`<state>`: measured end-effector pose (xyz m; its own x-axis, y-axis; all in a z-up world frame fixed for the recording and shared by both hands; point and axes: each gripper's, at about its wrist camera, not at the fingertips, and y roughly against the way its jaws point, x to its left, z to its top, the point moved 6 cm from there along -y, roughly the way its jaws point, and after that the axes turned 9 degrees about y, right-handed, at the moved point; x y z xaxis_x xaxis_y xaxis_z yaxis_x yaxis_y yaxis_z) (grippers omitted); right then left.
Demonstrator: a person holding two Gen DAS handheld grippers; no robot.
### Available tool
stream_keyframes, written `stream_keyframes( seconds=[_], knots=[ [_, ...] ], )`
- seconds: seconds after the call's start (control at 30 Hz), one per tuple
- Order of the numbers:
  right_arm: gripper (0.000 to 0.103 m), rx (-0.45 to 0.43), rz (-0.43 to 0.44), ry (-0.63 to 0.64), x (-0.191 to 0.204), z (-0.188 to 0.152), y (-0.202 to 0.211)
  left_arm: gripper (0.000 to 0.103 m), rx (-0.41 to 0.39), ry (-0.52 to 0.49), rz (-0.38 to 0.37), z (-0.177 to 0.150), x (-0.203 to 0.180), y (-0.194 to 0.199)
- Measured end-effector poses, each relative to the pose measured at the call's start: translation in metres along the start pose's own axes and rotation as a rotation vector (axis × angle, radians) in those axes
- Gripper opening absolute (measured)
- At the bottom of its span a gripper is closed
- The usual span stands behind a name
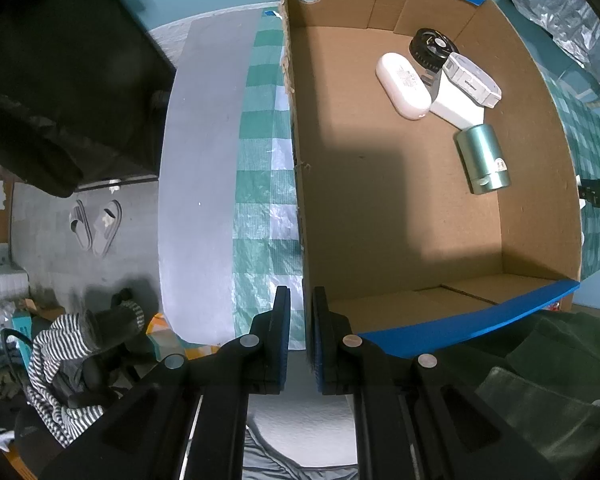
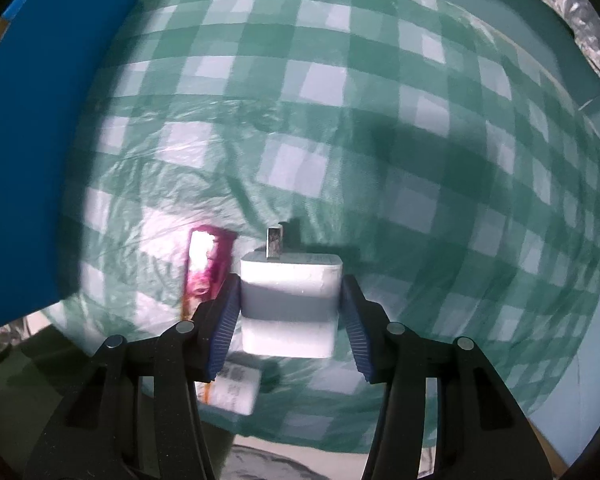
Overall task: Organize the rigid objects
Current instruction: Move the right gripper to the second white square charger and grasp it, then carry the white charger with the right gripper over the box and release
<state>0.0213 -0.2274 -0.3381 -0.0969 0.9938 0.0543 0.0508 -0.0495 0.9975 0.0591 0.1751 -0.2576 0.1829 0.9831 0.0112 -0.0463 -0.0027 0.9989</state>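
Observation:
My left gripper [image 1: 301, 312] points down at the near left corner of the open cardboard box [image 1: 340, 184], shut on the box's left wall, whose edge runs into the narrow gap. At the far right of the box lie a white oval case [image 1: 402, 86], a black round fan [image 1: 430, 50], a white boxy device [image 1: 472, 80] and a teal cylinder [image 1: 482, 158]. My right gripper [image 2: 290, 304] points down over the green checked cloth [image 2: 380, 140]. Its blue pads [image 2: 226, 312] touch both sides of a white charger plug [image 2: 290, 292] with a metal prong.
A pink packet [image 2: 206, 268] lies just left of the charger, and a white labelled item [image 2: 236, 390] sits under my right gripper. The box's blue outer wall [image 2: 40, 140] stands to the left. Crinkled foil [image 2: 580, 20] lies at the far right. Slippers [image 1: 96, 226] are on the floor.

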Motion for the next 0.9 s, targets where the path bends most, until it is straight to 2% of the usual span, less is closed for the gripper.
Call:
stream_keyframes(
  seconds=[0.23, 0.57, 0.7, 0.9],
  knots=[
    [0.051, 0.029, -0.010, -0.003, -0.002, 0.003, -0.011, 0.010, -0.001, 0.002, -0.002, -0.001, 0.001, 0.000],
    [0.049, -0.006, -0.012, -0.015, 0.008, -0.003, -0.016, 0.009, 0.001, -0.003, 0.001, 0.000, 0.001, 0.000],
    [0.049, -0.024, 0.000, -0.019, 0.005, -0.010, 0.005, 0.010, 0.001, -0.005, 0.001, 0.001, 0.000, 0.000],
    [0.049, -0.064, 0.010, -0.002, 0.011, 0.002, 0.034, 0.010, -0.001, -0.006, -0.001, 0.001, -0.001, 0.001]
  ],
)
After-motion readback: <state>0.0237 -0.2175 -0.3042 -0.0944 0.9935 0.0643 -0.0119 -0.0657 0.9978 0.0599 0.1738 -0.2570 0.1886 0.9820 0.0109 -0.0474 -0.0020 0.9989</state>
